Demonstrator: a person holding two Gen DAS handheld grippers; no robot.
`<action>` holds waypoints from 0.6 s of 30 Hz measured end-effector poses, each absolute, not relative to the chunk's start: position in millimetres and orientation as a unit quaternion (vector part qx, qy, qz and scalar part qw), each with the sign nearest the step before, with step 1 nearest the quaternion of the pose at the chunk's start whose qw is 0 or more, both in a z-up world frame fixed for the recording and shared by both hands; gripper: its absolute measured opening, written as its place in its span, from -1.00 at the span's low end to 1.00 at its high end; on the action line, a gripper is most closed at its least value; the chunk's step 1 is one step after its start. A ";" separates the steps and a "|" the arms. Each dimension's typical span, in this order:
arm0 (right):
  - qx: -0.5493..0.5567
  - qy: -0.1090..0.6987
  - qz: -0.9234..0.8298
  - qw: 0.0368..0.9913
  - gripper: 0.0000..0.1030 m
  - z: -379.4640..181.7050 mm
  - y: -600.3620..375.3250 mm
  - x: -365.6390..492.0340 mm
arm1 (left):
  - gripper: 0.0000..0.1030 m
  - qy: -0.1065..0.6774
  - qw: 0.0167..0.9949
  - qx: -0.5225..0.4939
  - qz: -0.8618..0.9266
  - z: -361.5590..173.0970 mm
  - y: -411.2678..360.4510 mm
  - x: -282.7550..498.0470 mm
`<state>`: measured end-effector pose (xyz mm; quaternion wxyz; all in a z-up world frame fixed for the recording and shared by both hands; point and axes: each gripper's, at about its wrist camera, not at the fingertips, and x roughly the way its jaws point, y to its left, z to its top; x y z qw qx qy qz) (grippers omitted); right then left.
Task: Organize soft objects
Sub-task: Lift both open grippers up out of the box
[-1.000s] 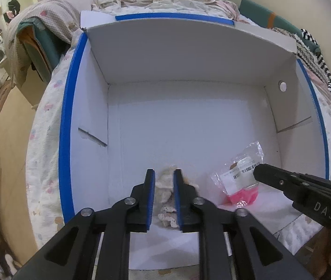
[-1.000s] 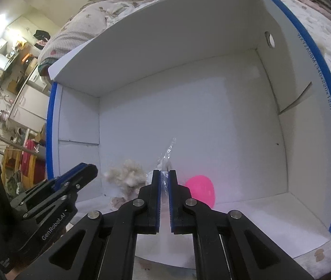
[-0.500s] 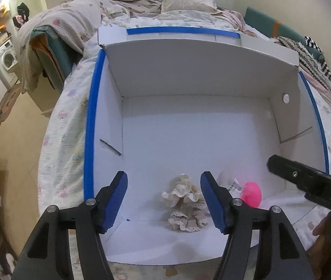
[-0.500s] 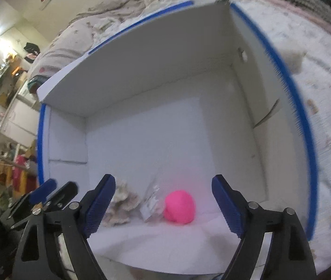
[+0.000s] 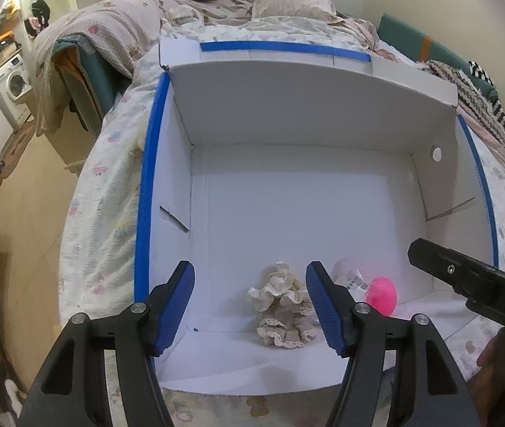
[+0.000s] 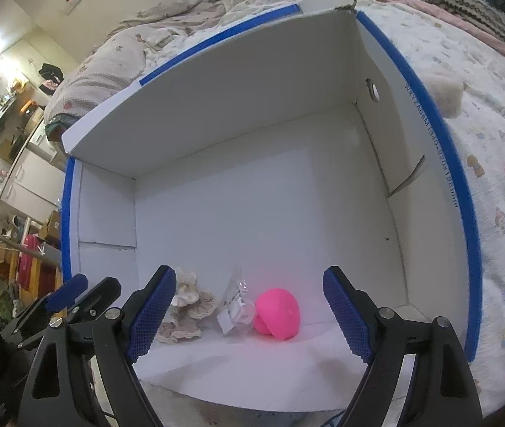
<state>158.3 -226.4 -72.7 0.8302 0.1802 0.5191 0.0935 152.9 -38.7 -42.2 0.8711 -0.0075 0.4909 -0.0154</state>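
A cream lace cloth [image 5: 282,302] lies crumpled on the floor of a white cardboard box [image 5: 306,114] with blue-taped rims, near its front wall. Beside it on the right lies a pink soft object [image 5: 382,295] partly in a clear plastic bag [image 5: 350,275]. My left gripper [image 5: 250,281] hangs open above the cloth, touching nothing. In the right wrist view my right gripper [image 6: 250,281] stands wide open above the pink object [image 6: 279,316] and its bag [image 6: 234,306], with the lace cloth [image 6: 188,302] to the left. Nothing is held.
The box [image 6: 217,106] sits on a bed with a patterned sheet [image 6: 494,163]. A fluffy cream object [image 6: 444,96] lies on the sheet right of the box. Crumpled bedding and a pillow [image 5: 288,3] lie behind. Floor and furniture are at the left.
Both grippers have opened and drawn back. The left let go of the lace cloth and the right let go of the bagged pink object; both now rest on the box floor.
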 end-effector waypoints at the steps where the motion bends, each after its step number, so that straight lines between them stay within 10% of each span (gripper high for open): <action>1: 0.182 0.516 0.092 0.832 0.75 -71.6 -227.6 156.0 | 0.21 0.490 0.871 -0.011 -0.015 -40.7 -38.5 152.4; 18: 0.198 0.493 0.093 0.842 0.75 -49.5 -241.9 108.8 | 0.21 0.468 0.883 -0.036 0.015 -12.8 -14.1 110.3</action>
